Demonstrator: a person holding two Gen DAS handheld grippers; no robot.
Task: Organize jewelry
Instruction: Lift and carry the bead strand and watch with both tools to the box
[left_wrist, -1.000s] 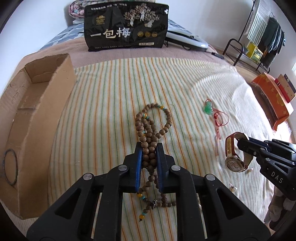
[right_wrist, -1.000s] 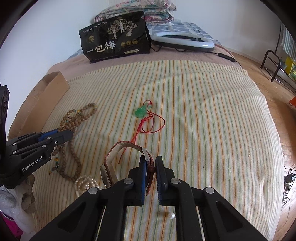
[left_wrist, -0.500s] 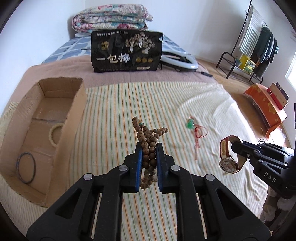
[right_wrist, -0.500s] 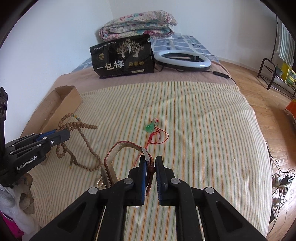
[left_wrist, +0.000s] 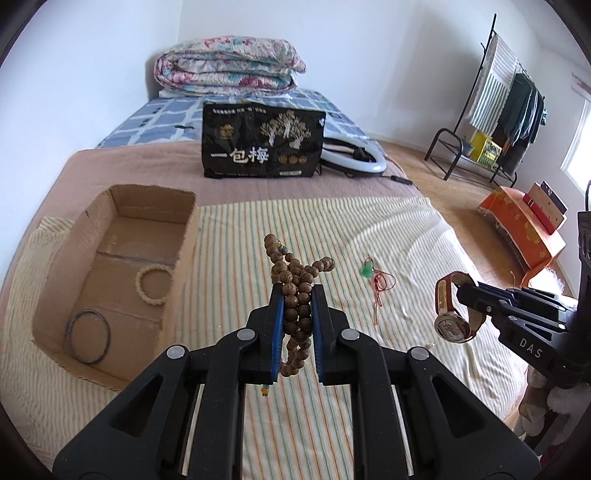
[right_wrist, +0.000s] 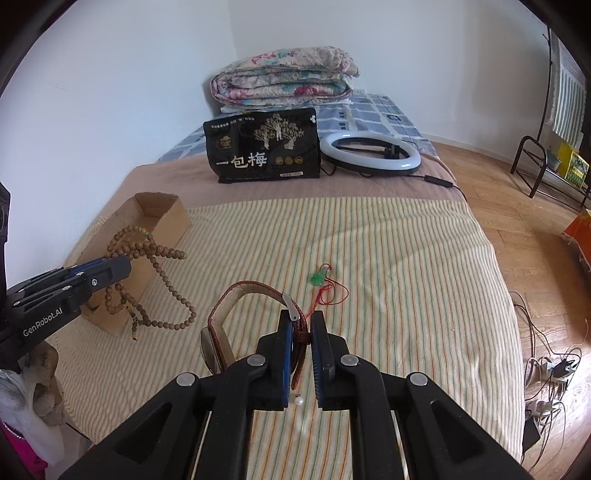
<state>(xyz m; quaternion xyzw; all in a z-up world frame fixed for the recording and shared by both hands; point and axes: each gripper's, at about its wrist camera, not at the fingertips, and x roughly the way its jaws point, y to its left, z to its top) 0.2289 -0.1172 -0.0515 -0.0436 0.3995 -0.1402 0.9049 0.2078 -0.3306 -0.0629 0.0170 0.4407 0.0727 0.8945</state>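
The wooden bead necklace (left_wrist: 295, 306) hangs bunched between the pads of the left gripper (left_wrist: 297, 306), whose jaws are clamped on it, some loops poking up past the fingertips and the rest dangling beneath with an orange bead at the bottom; seen from the right wrist, its strands droop clear of the striped blanket (right_wrist: 388, 258). The wristwatch (right_wrist: 236, 325) is pinched by its reddish strap in the right gripper (right_wrist: 301, 328), jaws closed on the band, the dial hanging to the left and below the fingertips. Both pieces look lifted off the bed, so the step in hand is judged to be the carry toward the cardboard box (left_wrist: 184, 236), which sits ahead and to the left of the left gripper and already holds a pale bead bracelet (left_wrist: 154, 285) and a dark thin ring (left_wrist: 88, 336). The next move likely calls for swinging the necklace left over the near wall of the box, high enough that the trailing loops clear the cardboard rim, then opening the jaws; the watch would follow from farther right. A green pendant on a red cord (left_wrist: 373, 275) lies on the blanket ahead, between the two grippers, and a small white pearl (right_wrist: 298, 400) lies just under the right gripper's fingertips. The blanket between grippers and box is bare, giving open room; the black snack bag (left_wrist: 263, 142) and ring light (right_wrist: 369, 151) stand well beyond, out of the way.
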